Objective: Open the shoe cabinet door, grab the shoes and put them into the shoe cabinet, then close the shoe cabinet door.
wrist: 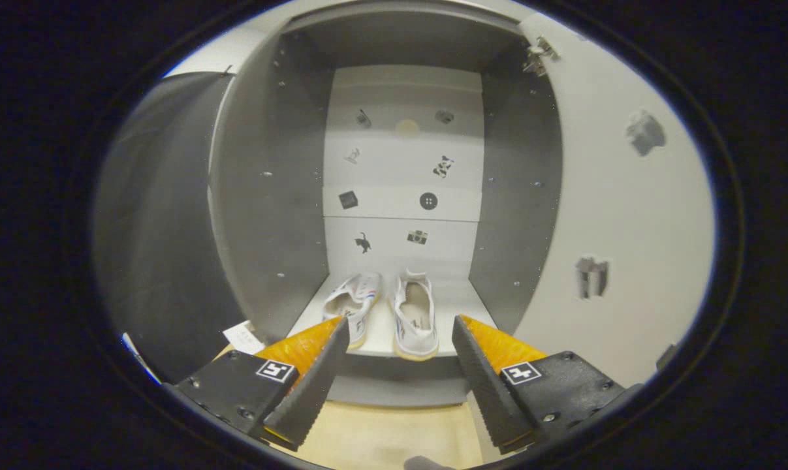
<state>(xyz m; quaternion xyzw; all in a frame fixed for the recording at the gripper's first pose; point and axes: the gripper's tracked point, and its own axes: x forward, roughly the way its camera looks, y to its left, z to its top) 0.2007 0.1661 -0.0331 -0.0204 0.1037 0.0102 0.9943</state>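
— Shoes (384,312): where are they?
— Side by side on the bottom shelf of the shoe cabinet (273,196), just beyond the claw (400,339), showing between its fingers.
— And the claw?
— Spread wide, gripping nothing. The cabinet door (619,215) stands swung out beside its right finger.

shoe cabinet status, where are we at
Gripper open, holding nothing. Pair of white canvas shoes on grey shoe cabinet's bottom shelf, just beyond fingertips. White cabinet door open; nothing in the way.
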